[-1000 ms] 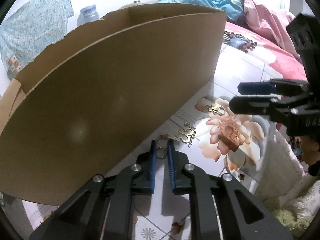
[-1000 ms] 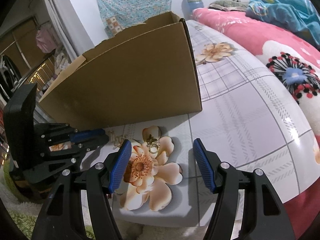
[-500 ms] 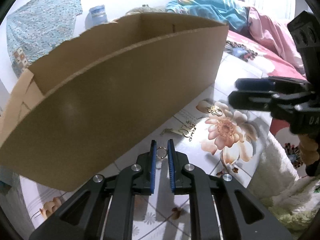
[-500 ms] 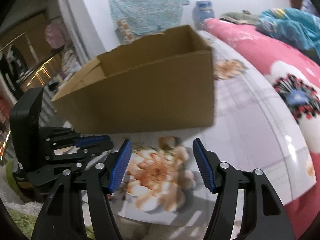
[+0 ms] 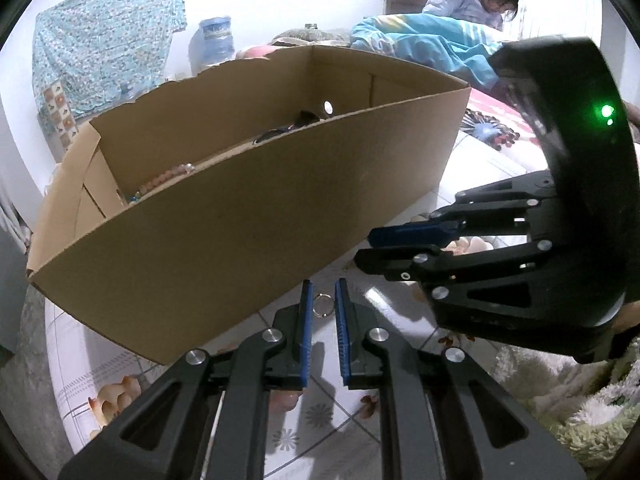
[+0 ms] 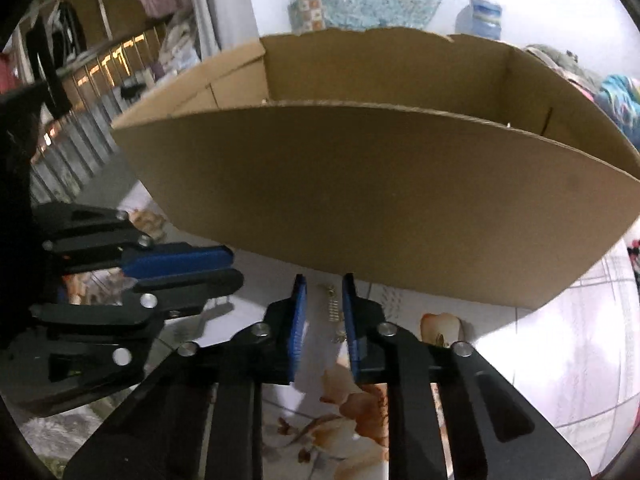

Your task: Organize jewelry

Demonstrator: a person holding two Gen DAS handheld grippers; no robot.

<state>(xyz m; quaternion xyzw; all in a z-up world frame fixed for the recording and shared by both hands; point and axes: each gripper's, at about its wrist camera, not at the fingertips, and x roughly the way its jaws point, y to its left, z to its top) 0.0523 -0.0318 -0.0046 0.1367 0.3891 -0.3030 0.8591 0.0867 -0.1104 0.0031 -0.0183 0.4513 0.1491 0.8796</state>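
left tongs (image 5: 322,304) pinching ring (image 5: 322,304), cardboard box (image 5: 224,216)

Box (image 5: 224,216) plain brown cardboard. Grippers black, pads (image 5: 306,320) blue. Ring (image 5: 322,304) silvery. Sheet (image 6: 580,344) white, grey grid, peach flowers. Hanging cloth (image 5: 104,40) turquoise print. Lamp (image 5: 607,111) green.

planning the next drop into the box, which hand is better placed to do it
Left. Its gripper pinches a small ring, lifted beside the cardboard box. The right gripper only straddles a chain lying on the sheet.
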